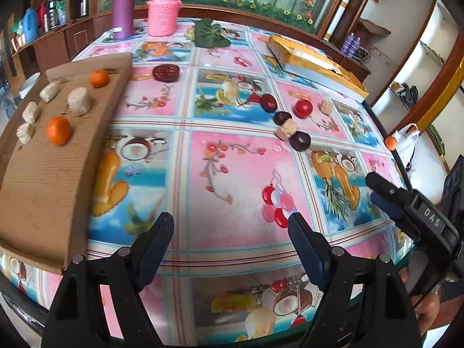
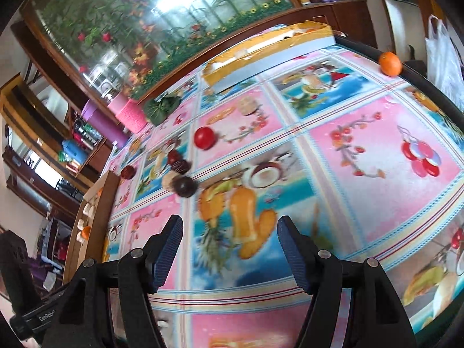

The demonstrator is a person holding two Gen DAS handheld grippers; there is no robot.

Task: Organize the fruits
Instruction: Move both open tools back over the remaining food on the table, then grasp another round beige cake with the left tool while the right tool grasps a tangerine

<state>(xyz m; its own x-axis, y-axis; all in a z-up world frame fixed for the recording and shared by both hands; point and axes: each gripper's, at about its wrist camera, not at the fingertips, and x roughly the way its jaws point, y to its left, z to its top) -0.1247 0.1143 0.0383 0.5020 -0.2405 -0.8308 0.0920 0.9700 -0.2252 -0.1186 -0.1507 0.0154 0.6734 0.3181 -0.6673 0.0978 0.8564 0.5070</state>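
Note:
A cardboard tray [image 1: 43,174] at the table's left holds two oranges [image 1: 59,130] and several pale chunks [image 1: 79,101]. On the cloth lie a red tomato [image 1: 303,108], dark round fruits [image 1: 300,141], a pale chunk [image 1: 287,129] and a dark red fruit [image 1: 165,72]. Another orange [image 1: 390,143] sits at the right table edge. My left gripper [image 1: 230,229] is open and empty above the cloth. My right gripper [image 2: 229,232] is open and empty; it also shows in the left wrist view [image 1: 374,185]. The right wrist view shows the tomato [image 2: 204,137], dark fruits [image 2: 184,186] and the edge orange [image 2: 391,63].
A yellow flat box [image 1: 313,61] lies at the back right. A purple bottle [image 1: 123,5], a pink knitted jar [image 1: 163,8] and a green leaf [image 1: 208,33] stand at the back. A white plastic bag [image 1: 407,142] hangs past the right edge.

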